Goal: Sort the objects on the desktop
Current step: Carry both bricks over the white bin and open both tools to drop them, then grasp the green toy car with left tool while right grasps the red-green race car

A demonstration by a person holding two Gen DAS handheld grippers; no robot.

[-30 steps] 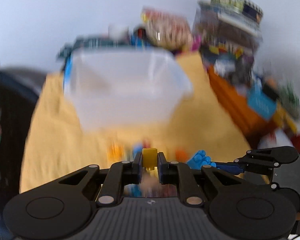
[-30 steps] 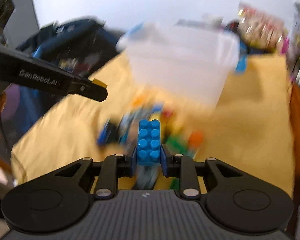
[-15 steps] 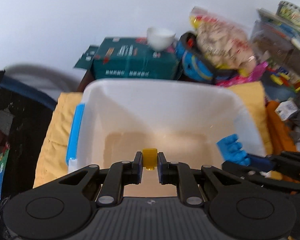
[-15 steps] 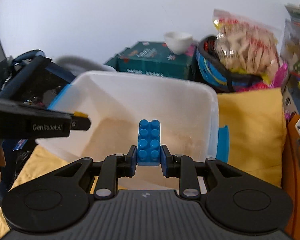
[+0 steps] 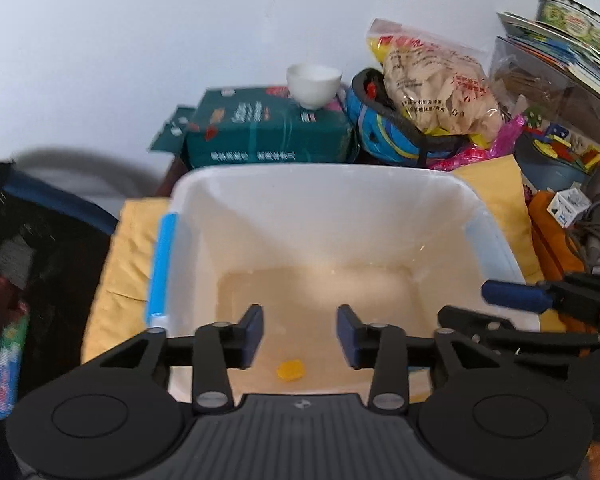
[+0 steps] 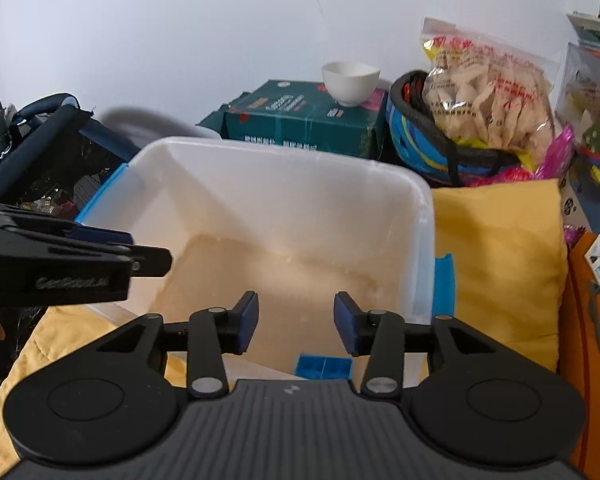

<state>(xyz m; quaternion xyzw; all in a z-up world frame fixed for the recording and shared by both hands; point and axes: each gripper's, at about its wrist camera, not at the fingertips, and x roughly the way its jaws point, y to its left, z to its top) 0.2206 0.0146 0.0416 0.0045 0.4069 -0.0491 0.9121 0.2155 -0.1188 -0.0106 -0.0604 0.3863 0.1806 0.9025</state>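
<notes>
Bricks (image 5: 290, 370) lie loose below both opening claws

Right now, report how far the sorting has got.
Done: yellow piece and blue brick are in the white bin. In hand: nothing; left gripper and right gripper are opening, empty. Left: no other loose pieces show in these views.

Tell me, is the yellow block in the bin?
In. The yellow block is down inside the bin, below the left gripper, whose opening jaws hold nothing.

Right hand-held gripper (image 6: 296, 322) opening above blue brick (image 6: 323, 367) in bin (image 6: 422, 240)
</notes>
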